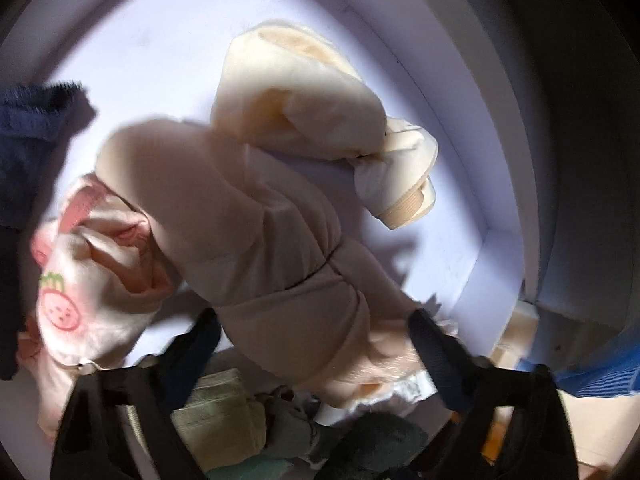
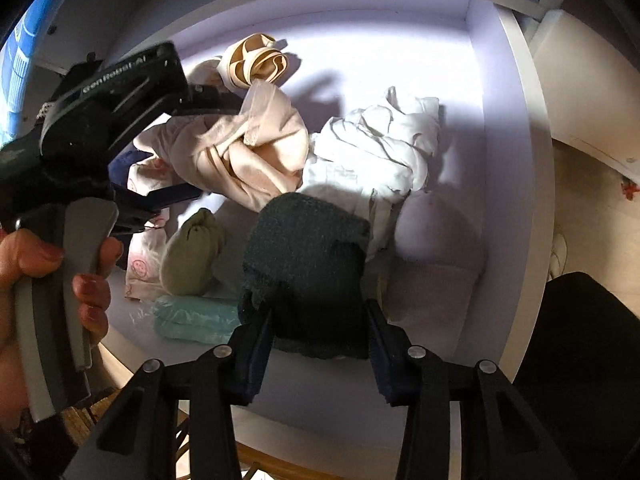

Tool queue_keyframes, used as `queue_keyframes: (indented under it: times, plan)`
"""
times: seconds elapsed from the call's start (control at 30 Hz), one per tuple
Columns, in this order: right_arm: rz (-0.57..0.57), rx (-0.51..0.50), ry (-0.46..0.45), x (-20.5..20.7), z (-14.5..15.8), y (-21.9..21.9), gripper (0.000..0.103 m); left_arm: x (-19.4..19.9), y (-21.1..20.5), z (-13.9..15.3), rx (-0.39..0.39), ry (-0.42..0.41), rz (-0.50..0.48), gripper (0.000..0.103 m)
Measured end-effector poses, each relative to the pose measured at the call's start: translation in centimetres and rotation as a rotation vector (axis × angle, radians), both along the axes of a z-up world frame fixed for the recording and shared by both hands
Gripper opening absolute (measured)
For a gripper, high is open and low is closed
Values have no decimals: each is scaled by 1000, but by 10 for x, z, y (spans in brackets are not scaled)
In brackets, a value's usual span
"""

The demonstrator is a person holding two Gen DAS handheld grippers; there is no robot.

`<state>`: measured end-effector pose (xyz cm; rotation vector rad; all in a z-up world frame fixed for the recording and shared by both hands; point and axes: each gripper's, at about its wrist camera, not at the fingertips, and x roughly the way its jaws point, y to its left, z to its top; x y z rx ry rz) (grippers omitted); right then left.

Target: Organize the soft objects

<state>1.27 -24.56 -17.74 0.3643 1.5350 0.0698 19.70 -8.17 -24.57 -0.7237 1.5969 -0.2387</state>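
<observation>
In the right wrist view, my right gripper is shut on a dark green fuzzy sock bundle, held low over the front of a white drawer. A beige garment lies crumpled in the drawer's middle. My left gripper points down over its near end, with one finger against each side of the cloth. The same gripper shows in the right wrist view with the beige garment bunched between its fingers. A person's hand squeezes its handle.
Around it lie a cream folded piece, a strawberry-print pink cloth and navy fabric. A white garment, an olive sock roll, a mint folded item and a pale sock also fill the drawer.
</observation>
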Motion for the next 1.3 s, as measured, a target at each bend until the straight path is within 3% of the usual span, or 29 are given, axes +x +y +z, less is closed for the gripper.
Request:
queue_keyframes:
  times: [0.07, 0.27, 0.6, 0.73, 1.03, 1.3]
  plan:
    - [-14, 10, -5, 4, 1, -4, 44, -1, 2, -1, -1, 8, -10, 72]
    - [-80, 42, -31, 4, 21, -30, 44, -6, 7, 8, 12, -24, -86, 61]
    - [-139, 55, -66, 9, 26, -37, 44, -37, 8, 50, 49, -168, -265, 57]
    - [-141, 47, -80, 10, 28, -35, 43, -52, 34, 73, 63, -216, -312, 57]
    - [-161, 61, -94, 10, 34, -41, 42, -77, 53, 113, -12, -281, -345, 57]
    - [-151, 63, -103, 12, 35, -38, 41, -98, 80, 190, -125, -435, -425, 57]
